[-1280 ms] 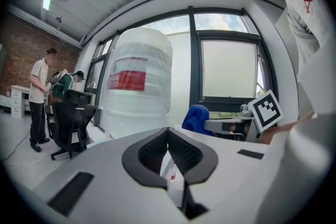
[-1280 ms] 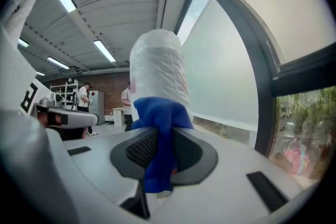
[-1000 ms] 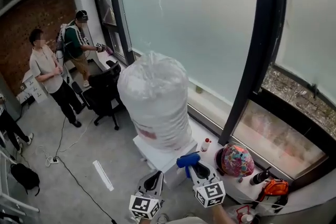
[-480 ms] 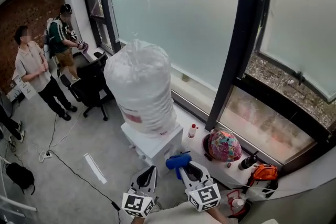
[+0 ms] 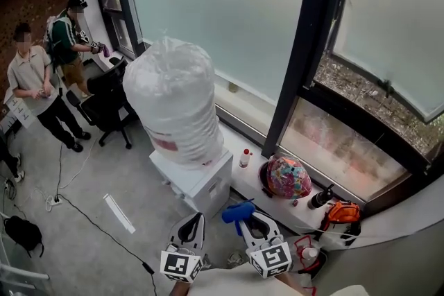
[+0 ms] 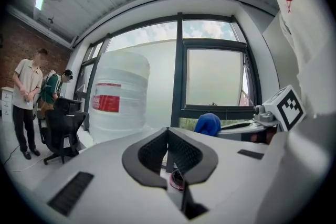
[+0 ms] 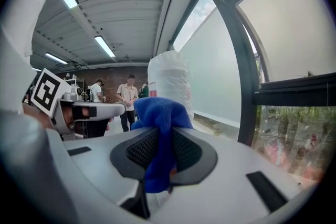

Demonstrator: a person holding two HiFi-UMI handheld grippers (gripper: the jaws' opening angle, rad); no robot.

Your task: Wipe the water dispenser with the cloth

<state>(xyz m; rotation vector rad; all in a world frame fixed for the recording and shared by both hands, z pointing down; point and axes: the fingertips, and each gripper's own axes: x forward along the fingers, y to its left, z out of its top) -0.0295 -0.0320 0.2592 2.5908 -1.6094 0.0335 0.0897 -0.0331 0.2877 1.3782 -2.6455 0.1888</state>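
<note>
1. Blue cloth (image 7: 159,113) sat pinched in the shut jaws of the right gripper (image 5: 251,224), with a bunched wad above the pads and a short tail hanging below. The bite looked narrow. I judged that a hard drag across a surface could tug the cloth free, or roll it up so that bare jaw rubbed the surface instead.
2. Beside it, the left gripper (image 6: 168,140) had its jaws closed together on nothing. It was free to steady things, but a careless swing could have knocked it against the right gripper or snagged the cloth.
3. Ahead of both grippers stood the water dispenser (image 5: 202,182), a white cabinet, apart from the cloth, so no wiping contact had been made. The large bottle (image 5: 172,97) on top looked top-heavy. A firm sideways push high up might have rocked or unseated it, so lighter strokes seemed wiser there than on the cabinet.
4. Just beside the cabinet, the window ledge (image 5: 239,185) carried a small white bottle (image 5: 244,158), a colourful rounded thing (image 5: 289,177) and a dark bottle (image 5: 320,199). A stroke running off the cabinet's right edge could have toppled the small bottle, which stood nearest.
5. Farther off on the left were a black office chair (image 5: 105,102) and two people (image 5: 31,83), well apart from the dispenser. They seemed a hazard only if the bottle fell that way.
</note>
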